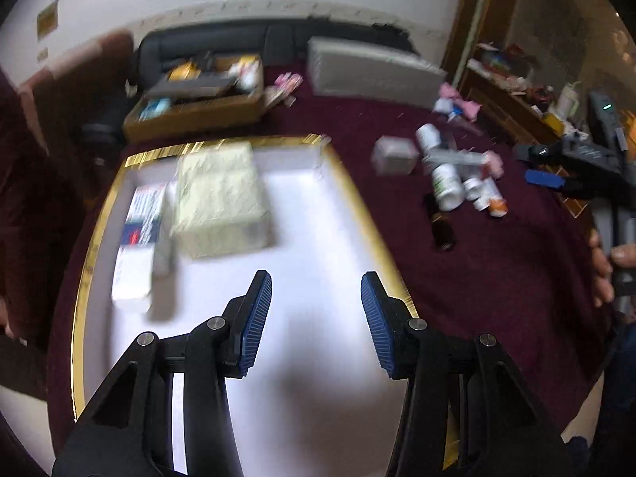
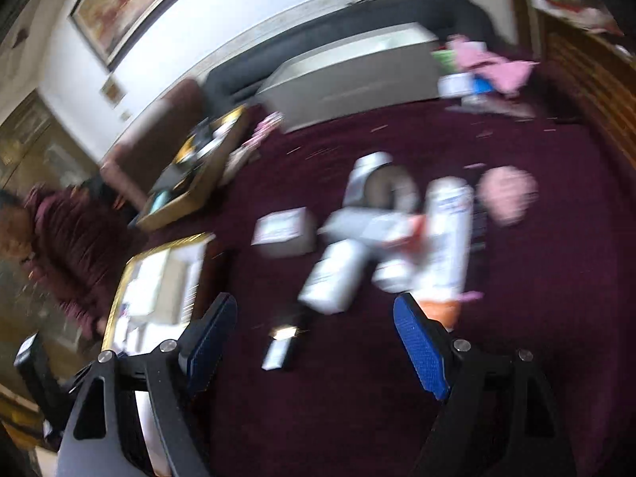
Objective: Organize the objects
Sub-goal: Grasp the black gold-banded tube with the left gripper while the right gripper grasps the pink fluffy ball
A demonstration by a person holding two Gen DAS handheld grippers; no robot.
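A white tray with a gold rim lies on the dark red cloth; it also shows in the right wrist view. In it lie a pale green box and a white and blue box. My left gripper is open and empty above the tray's bare white floor. My right gripper is open and empty above the cloth, near a dark brown bottle. Just beyond it lies a heap of white bottles and small boxes. The heap shows in the left wrist view, with my right gripper beside it.
A wooden tray of mixed items stands at the back left. A long white box lies at the back. Pink items and a small heap lie at the back right. Wooden shelves stand to the right.
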